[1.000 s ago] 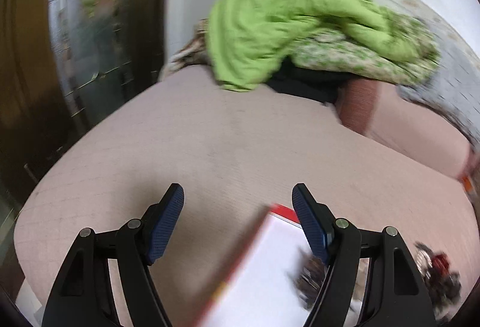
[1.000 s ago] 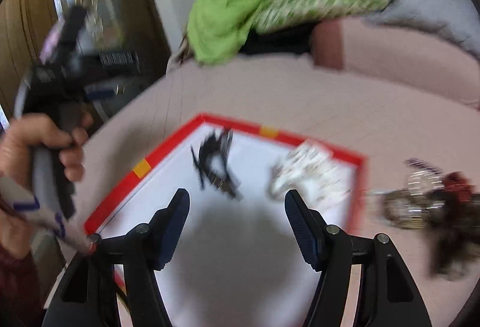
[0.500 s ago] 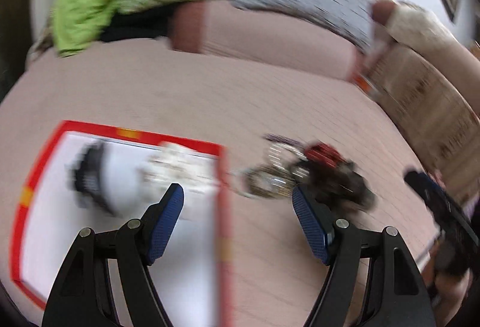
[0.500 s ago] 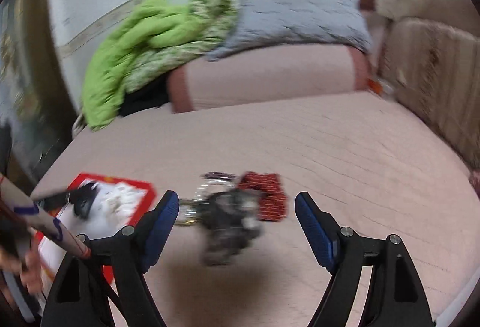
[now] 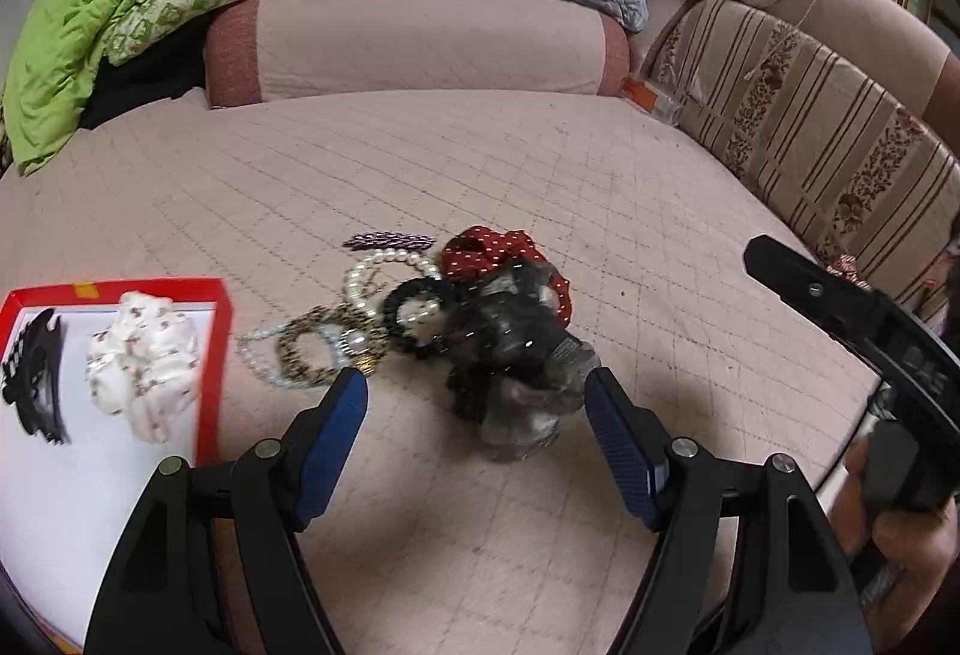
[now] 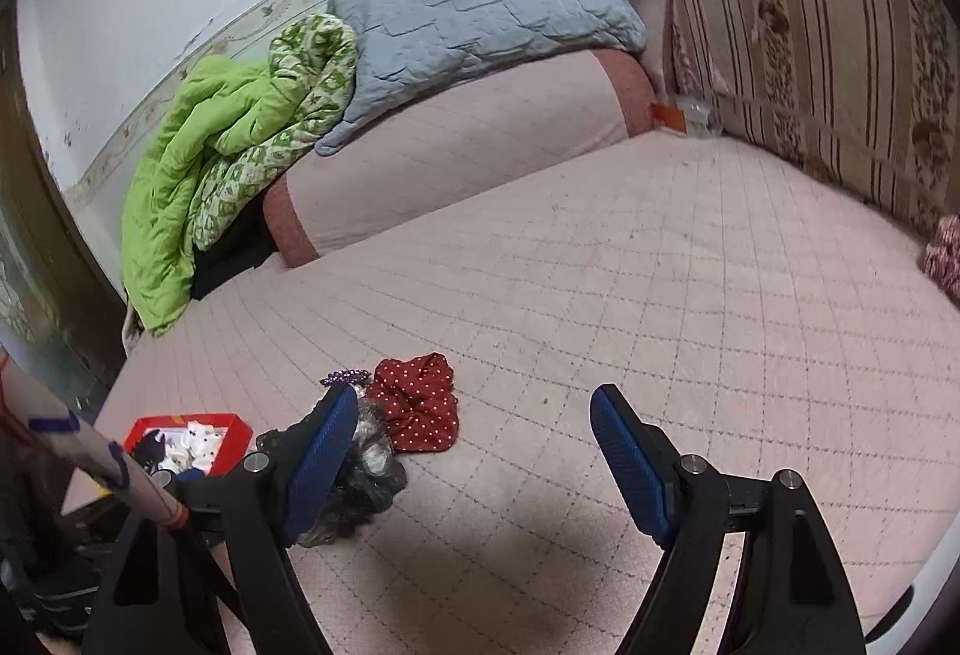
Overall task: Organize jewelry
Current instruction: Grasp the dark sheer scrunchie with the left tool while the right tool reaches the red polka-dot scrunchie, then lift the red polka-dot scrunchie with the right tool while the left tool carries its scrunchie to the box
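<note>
Both tongs stood wide open and empty: left gripper [image 5: 474,403] just short of the jewelry pile [image 5: 420,319], right gripper [image 6: 471,424] right of it.

One red-rimmed tray [image 5: 213,355] can be counted, with two things in it: one white scrunchie [image 5: 144,361] and one black hair clip [image 5: 36,385]. Out on the bed, one red polka-dot scrunchie [image 5: 480,250], one purple clip [image 5: 387,239], one black hair tie [image 5: 414,313] and roughly two bead strings [image 5: 384,265] are seen
</note>
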A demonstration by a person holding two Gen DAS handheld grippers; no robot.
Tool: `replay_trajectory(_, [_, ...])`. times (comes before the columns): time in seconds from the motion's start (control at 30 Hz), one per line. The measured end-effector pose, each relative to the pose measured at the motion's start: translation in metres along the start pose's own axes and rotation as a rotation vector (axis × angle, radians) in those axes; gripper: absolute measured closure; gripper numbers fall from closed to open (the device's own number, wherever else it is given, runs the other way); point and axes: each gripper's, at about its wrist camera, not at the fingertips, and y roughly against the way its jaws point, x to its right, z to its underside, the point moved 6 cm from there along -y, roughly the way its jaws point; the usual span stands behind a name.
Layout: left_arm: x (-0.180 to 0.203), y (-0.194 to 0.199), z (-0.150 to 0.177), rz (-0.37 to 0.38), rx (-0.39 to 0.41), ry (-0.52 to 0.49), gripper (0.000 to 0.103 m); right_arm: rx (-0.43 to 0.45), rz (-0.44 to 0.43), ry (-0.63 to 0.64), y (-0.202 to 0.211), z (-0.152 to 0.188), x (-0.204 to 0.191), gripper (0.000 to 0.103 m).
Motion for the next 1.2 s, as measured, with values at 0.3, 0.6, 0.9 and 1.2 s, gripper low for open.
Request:
replay_trajectory(0.3, [0.015, -0.054, -0.014, -0.107, -0.014, -0.075, 0.065, -0.013, -0.014, -0.03, 0.0, -0.001, 0.011, 0.019])
replay_trajectory(0.6, [-0.012, -0.011, -0.028, -0.011, 0.062, -0.018, 0.079, -0.045, -0.021, -0.032, -0.016, 0.0, 0.006, 0.019])
replay_trajectory(0.9, [-0.086, 0.036, -0.04, -0.038, 0.192, 0.108, 0.079, -0.221, -0.047, 0.038, -0.089, 0.007, -0.028, 0.019])
replay_trajectory(1.2, [-0.124, 0.036, -0.037, -0.044, 0.189, 0.147, 0.079, -0.357, 0.024, 0.077, -0.148, 0.03, -0.045, 0.065])
